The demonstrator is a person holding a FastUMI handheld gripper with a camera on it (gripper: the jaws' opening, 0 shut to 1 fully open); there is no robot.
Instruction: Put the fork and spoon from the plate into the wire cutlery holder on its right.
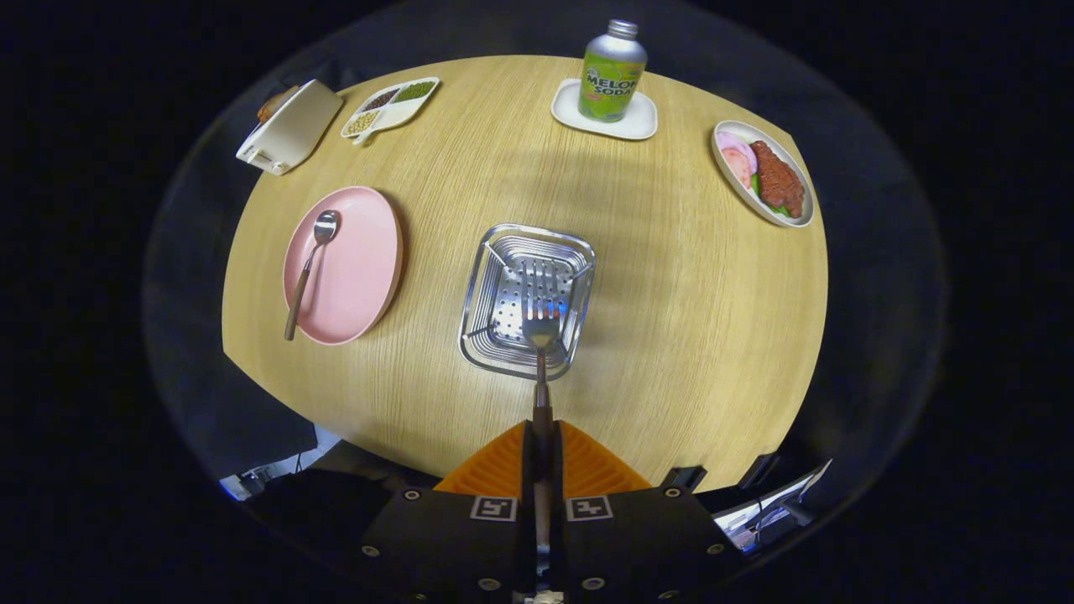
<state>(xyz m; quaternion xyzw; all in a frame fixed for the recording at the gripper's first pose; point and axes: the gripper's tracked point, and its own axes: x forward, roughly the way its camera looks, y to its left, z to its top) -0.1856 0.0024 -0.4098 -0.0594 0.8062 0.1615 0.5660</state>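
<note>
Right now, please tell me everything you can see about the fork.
The fork looks like shiny metal at the head, with a slim, darker handle. The gripper is shut on the handle, both fingers pressing it from the sides, so the fork points straight ahead of them. Its tines hang over the open top of the wire cutlery holder, a silvery rectangular basket with a perforated floor. Whether the tines touch the holder cannot be told. The fork is off the pink plate.

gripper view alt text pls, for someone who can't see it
The gripper, shut on a fork, holds it over the wire cutlery holder on a wooden table. A spoon lies on the pink plate beside it.
</note>
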